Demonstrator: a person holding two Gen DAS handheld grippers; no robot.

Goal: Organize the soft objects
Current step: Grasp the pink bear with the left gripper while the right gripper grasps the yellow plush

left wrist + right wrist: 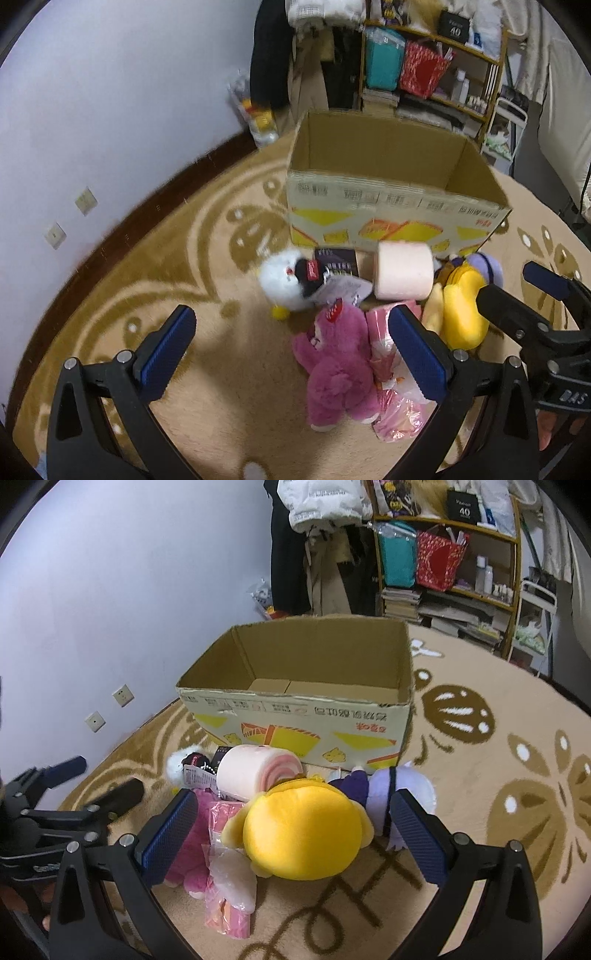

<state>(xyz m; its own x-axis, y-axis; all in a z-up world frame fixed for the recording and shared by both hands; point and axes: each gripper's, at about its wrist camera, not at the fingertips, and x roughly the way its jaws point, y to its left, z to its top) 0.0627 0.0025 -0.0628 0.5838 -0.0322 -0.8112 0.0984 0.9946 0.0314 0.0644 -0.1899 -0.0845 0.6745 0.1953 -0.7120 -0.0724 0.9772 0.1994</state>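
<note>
An open cardboard box (pixel 391 206) stands on the rug, empty inside (pixel 310 716). In front of it lies a pile of soft toys: a pink plush bear (pixel 338 369), a white plush (pixel 280 280), a pink roll cushion (pixel 404 271), a yellow plush (pixel 461 310) and a purple plush (pixel 484 264). My left gripper (pixel 291 350) is open, above the rug just left of the pink bear. My right gripper (pixel 295 834) is open with the yellow plush (pixel 303 834) between its fingers, not pinched. The purple plush (pixel 399 786) lies right of it, the roll cushion (pixel 255 770) behind.
A pink plastic packet (pixel 395 406) lies beside the bear, also in the right wrist view (pixel 225 886). A cluttered shelf (pixel 432 66) and hanging clothes (pixel 317 535) stand behind the box. The wall (pixel 110 110) runs along the left. Patterned rug (pixel 498 775) extends to the right.
</note>
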